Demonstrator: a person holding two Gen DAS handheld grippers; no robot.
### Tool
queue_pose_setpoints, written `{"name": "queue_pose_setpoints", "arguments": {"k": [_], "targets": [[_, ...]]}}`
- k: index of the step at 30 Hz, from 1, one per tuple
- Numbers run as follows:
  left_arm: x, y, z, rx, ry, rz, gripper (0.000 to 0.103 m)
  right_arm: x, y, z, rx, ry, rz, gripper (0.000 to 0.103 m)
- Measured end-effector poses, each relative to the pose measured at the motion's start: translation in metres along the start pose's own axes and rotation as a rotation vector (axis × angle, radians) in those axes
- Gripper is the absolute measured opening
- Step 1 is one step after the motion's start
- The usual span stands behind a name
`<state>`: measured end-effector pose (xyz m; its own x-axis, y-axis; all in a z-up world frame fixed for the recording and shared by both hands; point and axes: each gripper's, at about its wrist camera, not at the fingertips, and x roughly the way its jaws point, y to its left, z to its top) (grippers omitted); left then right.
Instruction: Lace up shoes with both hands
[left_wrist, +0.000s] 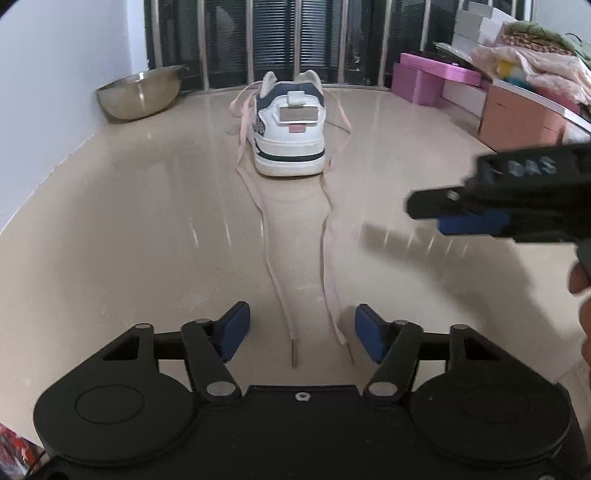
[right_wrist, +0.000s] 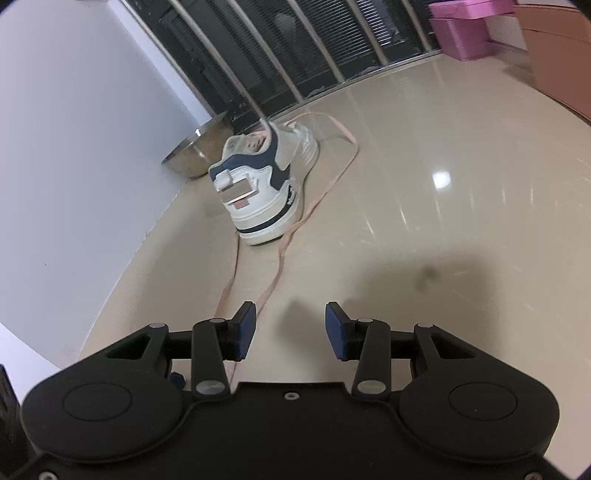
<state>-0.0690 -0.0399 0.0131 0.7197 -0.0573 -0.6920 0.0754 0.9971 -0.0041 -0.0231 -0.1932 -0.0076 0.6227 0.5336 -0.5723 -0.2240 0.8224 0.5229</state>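
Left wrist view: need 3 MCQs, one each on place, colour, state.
1. Where is the metal bowl?
A. Left of the shoe, by the wall
B. On the pink boxes
C. Between the lace ends

2. What colour are the laces?
A. Black
B. Pale pink
C. Green

3. What is the left gripper doing?
A. Shut on a lace
B. Shut on the shoe
C. Open, holding nothing

Answers: 1 A, the bowl sits at the wall left of the heel. 2 B, both strands trail pale pink across the floor. 3 C, the pads stand apart, the lace ends loose between them.
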Motion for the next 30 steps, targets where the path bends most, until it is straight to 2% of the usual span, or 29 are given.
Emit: {"name": "queue_pose_setpoints", "arguments": {"k": [1,3,8,12,13,15,19,21,23,26,30], "targets": [[0.001,0.001,0.001,-0.012,-0.004,0.001,0.022,-0.002,-0.002,-0.001,0.004,-0.005,0.0,0.045],[0.002,0.003,0.004,-0.037,-0.007,-0.004,0.002,-0.006,-0.006,0.0,0.004,-0.015,-0.001,0.045],[-0.008,0.02,0.006,-0.194,0.016,-0.093,0.001,-0.012,-0.013,0.009,0.005,-0.052,0.0,0.045],[-0.063,0.043,0.017,-0.273,-0.111,-0.158,0.001,-0.015,-0.003,0.041,-0.115,-0.114,-0.038,0.045],[-0.08,0.052,0.021,-0.292,-0.162,-0.18,0.001,-0.015,0.002,0.053,-0.152,-0.134,-0.051,0.045],[-0.109,0.068,0.034,-0.31,-0.271,-0.17,0.001,-0.013,0.013,0.076,-0.221,-0.18,-0.071,0.045],[-0.146,0.106,0.093,-0.316,-0.47,-0.204,0.001,-0.002,0.034,0.112,-0.29,-0.252,-0.103,0.045],[-0.163,0.114,0.14,-0.257,-0.563,-0.229,0.001,0.0,0.043,0.118,-0.3,-0.27,-0.094,0.045],[-0.177,0.118,0.192,-0.187,-0.634,-0.26,0.001,-0.002,0.048,0.109,-0.304,-0.274,-0.057,0.045],[-0.171,0.11,0.259,-0.12,-0.631,-0.281,0.001,0.004,0.057,0.088,-0.358,-0.239,-0.049,0.046],[-0.147,0.092,0.315,-0.067,-0.599,-0.289,0.001,0.024,0.075,0.073,-0.419,-0.19,-0.002,0.046]]}}
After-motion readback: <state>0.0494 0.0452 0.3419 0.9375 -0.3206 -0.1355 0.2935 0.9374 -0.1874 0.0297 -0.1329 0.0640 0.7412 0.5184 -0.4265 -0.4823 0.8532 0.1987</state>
